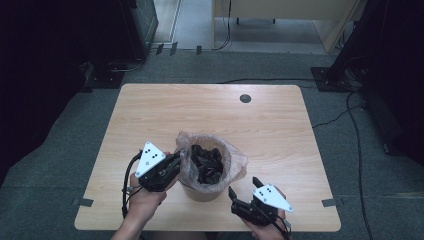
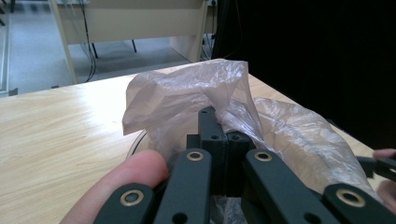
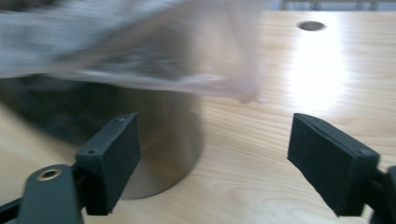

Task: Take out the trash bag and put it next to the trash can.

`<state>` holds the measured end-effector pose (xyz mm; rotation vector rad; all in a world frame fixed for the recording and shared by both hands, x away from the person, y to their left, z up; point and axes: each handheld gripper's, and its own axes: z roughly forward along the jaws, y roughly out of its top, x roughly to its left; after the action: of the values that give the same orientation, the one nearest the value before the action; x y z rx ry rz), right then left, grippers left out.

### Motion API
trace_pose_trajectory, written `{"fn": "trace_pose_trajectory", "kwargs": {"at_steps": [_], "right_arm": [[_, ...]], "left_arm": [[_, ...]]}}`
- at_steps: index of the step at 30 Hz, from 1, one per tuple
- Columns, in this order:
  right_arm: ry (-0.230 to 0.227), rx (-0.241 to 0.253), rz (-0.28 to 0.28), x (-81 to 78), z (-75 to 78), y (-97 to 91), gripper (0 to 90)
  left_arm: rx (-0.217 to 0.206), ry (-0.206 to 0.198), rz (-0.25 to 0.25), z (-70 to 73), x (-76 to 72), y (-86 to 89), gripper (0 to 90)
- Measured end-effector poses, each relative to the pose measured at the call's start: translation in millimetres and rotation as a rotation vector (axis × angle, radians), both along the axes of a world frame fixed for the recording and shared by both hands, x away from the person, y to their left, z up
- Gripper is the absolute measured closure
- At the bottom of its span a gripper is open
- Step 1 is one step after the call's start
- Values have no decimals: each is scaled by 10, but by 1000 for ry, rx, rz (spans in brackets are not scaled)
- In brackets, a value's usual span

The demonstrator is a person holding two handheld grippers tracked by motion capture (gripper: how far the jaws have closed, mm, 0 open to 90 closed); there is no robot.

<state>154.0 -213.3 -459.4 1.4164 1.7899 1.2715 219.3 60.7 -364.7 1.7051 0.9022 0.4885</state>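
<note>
Nearest the camera, the right gripper (image 1: 244,196) hung spread and empty beside the lined bin (image 1: 202,192), while the left gripper (image 1: 176,161) pinched the plastic liner (image 2: 187,100) at its rim, so the next move probably called for gripping the opposite rim; the wooden table (image 1: 270,125) stood on grey carpet (image 1: 75,125).

A light wooden desk (image 1: 210,115) is standing on grey carpet floor (image 1: 60,150), with a round cable hole (image 1: 245,98) lying well beyond the hand-held gripper. Light is glaring off the wood beside that hole. Black cables (image 1: 357,150) are trailing over the carpet off to the right. Farther ahead, a pale wooden cabinet (image 1: 280,10) is standing on a lighter floor, and a dark equipment case (image 1: 142,20) is sitting off to the far left. Both far sides of the room are lying in deep shadow.
</note>
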Motion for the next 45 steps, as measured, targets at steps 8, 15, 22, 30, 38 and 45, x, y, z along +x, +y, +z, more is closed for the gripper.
{"fn": "trace_pose_trajectory", "kwargs": {"at_steps": [8, 15, 22, 30, 38, 45], "right_arm": [[-12, -128, -99, 354, -37, 66, 261], [-163, -102, -4, 411, 154, 149, 861], [-287, -96, 22, 503, 699, 321, 900], [-345, -13, 94, 420, 1127, 515, 827], [-207, 69, 79, 245, 934, 428, 514], [-172, -7, -21, 94, 757, 331, 369]], "left_arm": [[5, 5, -4, -12, 9, -27, 900], [-12, 21, -17, 1, 33, -31, 900], [-41, -3, -29, 147, 27, -73, 900], [-55, -9, -54, 176, -14, -127, 900], [-41, 13, -54, 60, -6, -160, 900], [-40, 12, -48, 63, -5, -154, 900]]}}
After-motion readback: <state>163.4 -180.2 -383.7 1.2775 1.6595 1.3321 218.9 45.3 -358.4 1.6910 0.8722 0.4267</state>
